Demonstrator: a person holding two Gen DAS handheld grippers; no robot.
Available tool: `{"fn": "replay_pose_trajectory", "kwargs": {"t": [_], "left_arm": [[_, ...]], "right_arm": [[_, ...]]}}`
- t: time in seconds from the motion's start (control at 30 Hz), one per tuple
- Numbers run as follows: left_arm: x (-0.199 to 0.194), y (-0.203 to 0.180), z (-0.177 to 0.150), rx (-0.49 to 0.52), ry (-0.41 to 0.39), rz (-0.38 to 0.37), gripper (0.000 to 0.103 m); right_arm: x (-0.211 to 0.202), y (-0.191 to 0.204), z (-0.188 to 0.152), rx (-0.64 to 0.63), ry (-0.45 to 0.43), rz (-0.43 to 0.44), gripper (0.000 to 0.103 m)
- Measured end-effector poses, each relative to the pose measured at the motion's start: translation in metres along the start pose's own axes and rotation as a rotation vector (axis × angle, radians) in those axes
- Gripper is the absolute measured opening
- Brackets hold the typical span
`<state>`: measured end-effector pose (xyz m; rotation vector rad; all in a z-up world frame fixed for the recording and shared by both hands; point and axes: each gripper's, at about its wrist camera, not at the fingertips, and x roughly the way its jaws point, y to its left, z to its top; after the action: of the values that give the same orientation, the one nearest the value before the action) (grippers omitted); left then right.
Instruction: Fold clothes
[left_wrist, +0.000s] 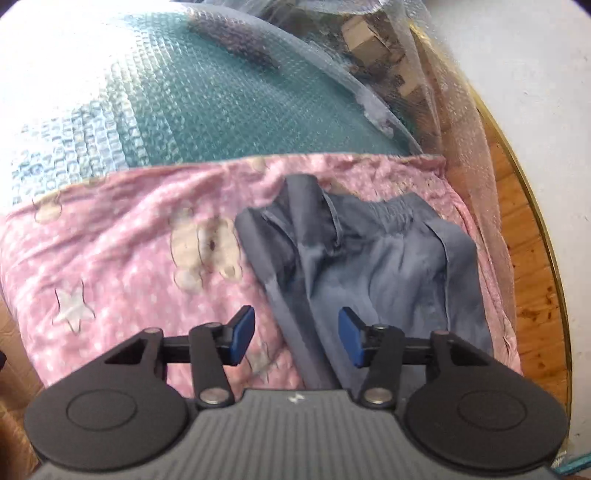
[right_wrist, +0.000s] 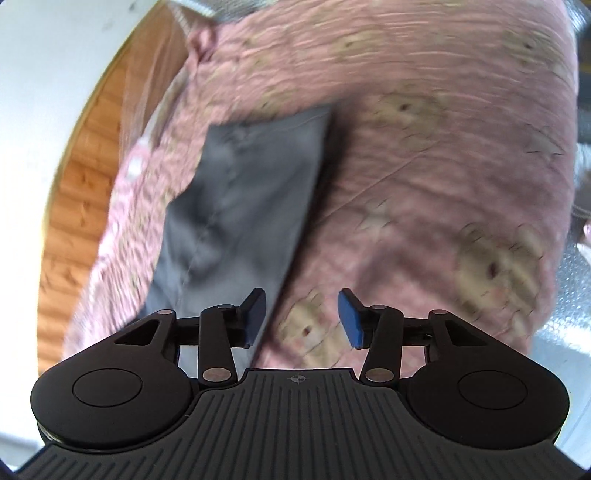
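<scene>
From the left wrist view, the left gripper (left_wrist: 296, 336) hangs over a pink blanket (left_wrist: 122, 258) printed with bears and stars. Its blue pads (left_wrist: 243, 334) stand apart with nothing pinched between them. A grey garment (left_wrist: 369, 266), loosely bunched with a gathered waistband toward its far edge, lies on the blanket's right portion. One long edge of the garment runs down under the gap between the pads, but neither pad presses on it. Beyond the blanket's far edge there is a teal surface under bubble wrap (left_wrist: 229, 96). To the right of the blanket a strip of wooden floor (left_wrist: 532, 266) shows, and past that a white wall (left_wrist: 535, 81) (a brass-coloured strip edges the floor there). Some cardboard boxes (left_wrist: 365, 40) sit behind clear plastic, beyond the blanket's far right corner.

From the right wrist view, everything past the tool is smeared by motion blur. The right gripper (right_wrist: 302, 319) also has its blue pads (right_wrist: 349, 319) apart and empty. The same grey garment (right_wrist: 236, 206) appears here as a flat, roughly rectangular shape on the left part of the pink blanket (right_wrist: 424, 166). Its near corner reaches under the left pad, while the right pad is over bare blanket. Whether that left pad touches the cloth cannot be told. Wooden floor (right_wrist: 81, 206) lies left of the blanket, with white wall (right_wrist: 44, 66) beyond it.
</scene>
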<state>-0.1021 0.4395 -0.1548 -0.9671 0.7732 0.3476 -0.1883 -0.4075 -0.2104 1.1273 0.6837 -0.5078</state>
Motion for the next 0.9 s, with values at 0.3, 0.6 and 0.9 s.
{"fn": "replay_pose_trajectory", "kwargs": {"t": [0.3, 0.6, 0.9], "left_arm": [[0.038, -0.039, -0.060, 0.135, 0.116, -0.023, 0.049], [0.029, -0.012, -0.043, -0.026, -0.038, -0.006, 0.050], [0.044, -0.021, -0.007, -0.116, -0.131, -0.141, 0.004]], "right_arm": [[0.043, 0.006, 0.040, -0.048, -0.042, 0.057, 0.042], [0.049, 0.006, 0.046, -0.080, -0.037, 0.087, 0.045], [0.051, 0.039, 0.056, -0.136, -0.098, 0.106, 0.003]]}}
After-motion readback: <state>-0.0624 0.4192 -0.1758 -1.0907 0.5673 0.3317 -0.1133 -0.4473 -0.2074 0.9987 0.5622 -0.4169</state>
